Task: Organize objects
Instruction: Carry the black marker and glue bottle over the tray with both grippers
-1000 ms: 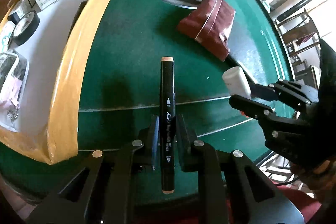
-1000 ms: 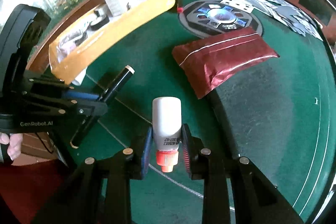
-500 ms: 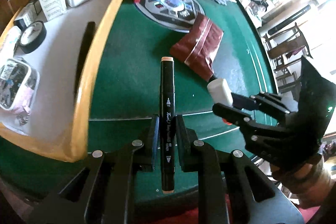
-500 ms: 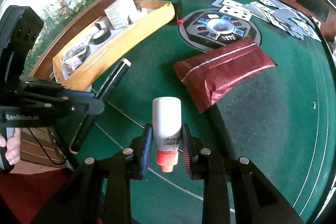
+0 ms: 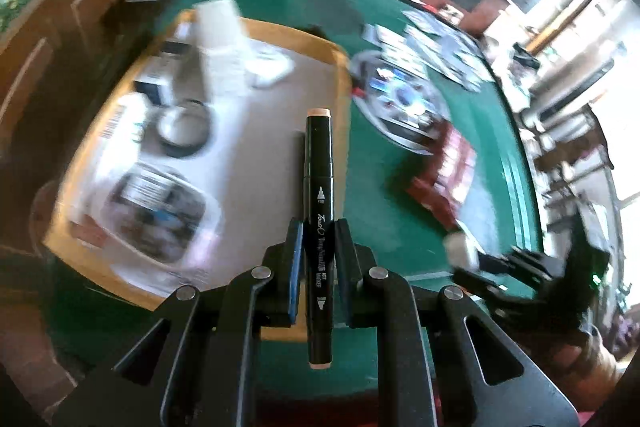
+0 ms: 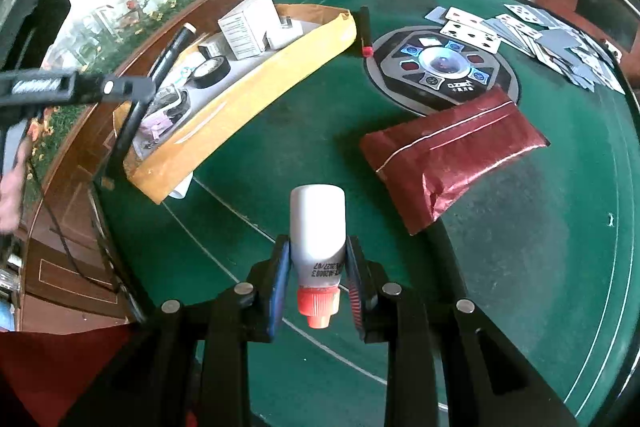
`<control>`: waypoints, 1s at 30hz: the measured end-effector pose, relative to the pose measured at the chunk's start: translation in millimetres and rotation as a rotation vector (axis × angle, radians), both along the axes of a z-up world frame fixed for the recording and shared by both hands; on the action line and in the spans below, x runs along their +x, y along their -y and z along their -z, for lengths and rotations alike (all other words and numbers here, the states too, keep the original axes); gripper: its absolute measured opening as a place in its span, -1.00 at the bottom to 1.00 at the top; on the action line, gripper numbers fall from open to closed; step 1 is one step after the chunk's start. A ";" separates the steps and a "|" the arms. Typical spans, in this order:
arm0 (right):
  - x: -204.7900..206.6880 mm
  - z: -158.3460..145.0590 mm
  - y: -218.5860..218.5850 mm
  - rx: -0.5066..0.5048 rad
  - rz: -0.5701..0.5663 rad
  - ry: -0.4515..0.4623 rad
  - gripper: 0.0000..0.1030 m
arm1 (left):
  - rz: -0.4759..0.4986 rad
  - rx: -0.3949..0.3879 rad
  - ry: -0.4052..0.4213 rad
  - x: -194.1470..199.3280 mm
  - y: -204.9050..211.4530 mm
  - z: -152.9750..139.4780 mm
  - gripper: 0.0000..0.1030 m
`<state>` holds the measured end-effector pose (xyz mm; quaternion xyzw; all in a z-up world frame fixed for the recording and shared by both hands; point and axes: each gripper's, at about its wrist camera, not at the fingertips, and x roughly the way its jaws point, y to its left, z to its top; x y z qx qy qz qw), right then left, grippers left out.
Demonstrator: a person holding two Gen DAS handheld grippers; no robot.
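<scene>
Left wrist view, heavily blurred: left gripper (image 5: 318,259) clamped on a black marker (image 5: 319,211), jaws nearly closed around its barrel. Marker's long axis runs straight out along the fingers, one pale tip ahead, the other back toward the camera. Tray (image 5: 336,67), tan-rimmed, lies directly ahead and below this gripper; marker's far tip already hangs over the tray's near-right part. Inside the tray: tape roll (image 5: 182,127), white box (image 5: 218,23), clear pouch (image 5: 156,211), all smeared.

Right wrist view, sharp: right gripper (image 6: 318,287) pinches a white bottle (image 6: 318,227) at its neck, orange cap toward the camera, base pointing forward. From here the tray (image 6: 256,91) sits ahead and to the left, well apart. Red pouch (image 6: 452,155) ahead-right on the green table (image 6: 540,267).

Judgement: left hand is the nearer one to the tray; marker drop comes first. Lowering it lengthwise into the bare strip beside the tape roll looks cleanest. Bottle waits.
</scene>
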<state>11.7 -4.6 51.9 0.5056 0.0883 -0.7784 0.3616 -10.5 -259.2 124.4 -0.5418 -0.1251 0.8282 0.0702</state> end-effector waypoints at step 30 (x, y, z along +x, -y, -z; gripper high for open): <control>-2.8 -5.1 1.4 -0.004 0.006 0.001 -0.49 | 0.163 0.034 0.175 14.9 -55.2 65.5 -0.71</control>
